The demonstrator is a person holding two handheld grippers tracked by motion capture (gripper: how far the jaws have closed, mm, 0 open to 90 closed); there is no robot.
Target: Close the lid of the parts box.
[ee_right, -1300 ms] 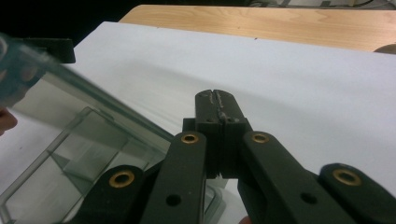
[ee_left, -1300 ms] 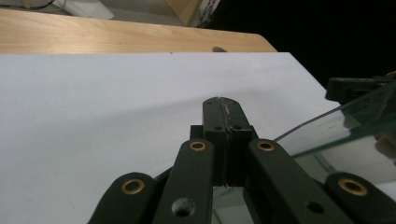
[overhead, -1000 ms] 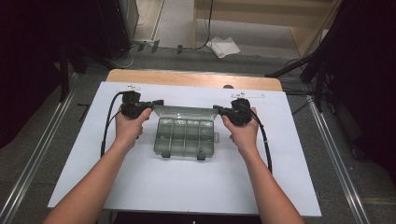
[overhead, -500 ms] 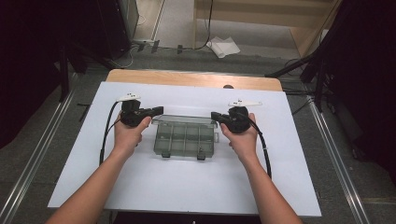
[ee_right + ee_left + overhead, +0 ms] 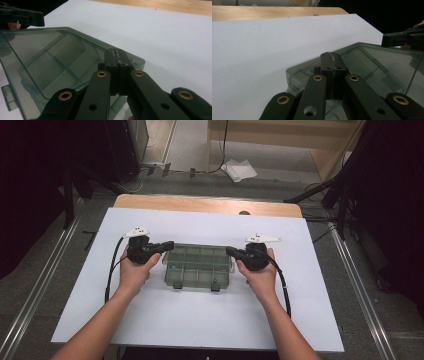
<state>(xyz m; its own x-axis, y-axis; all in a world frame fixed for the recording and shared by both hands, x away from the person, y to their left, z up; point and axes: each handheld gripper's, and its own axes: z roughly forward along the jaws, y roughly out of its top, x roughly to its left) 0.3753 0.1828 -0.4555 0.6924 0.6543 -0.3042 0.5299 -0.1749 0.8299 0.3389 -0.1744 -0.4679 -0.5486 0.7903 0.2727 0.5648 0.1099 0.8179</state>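
A clear compartment box (image 5: pixel 198 265) lay mid-worktop (image 5: pixel 200 320), lid seemingly raised. The left gripper (image 5: pixel 167 245) and right gripper (image 5: pixel 231 251), fingers together, pressed its upper corners. Uneven pressure could probably twist or skid it.

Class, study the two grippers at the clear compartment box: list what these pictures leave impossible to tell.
- Whether the left gripper pinches the compartment box lid: left gripper view, shut jaws cover the contact.
- Same for the right gripper: right gripper view.
- Box contents: high view, too small; tinted lid.
- Front latches: high view, too small.
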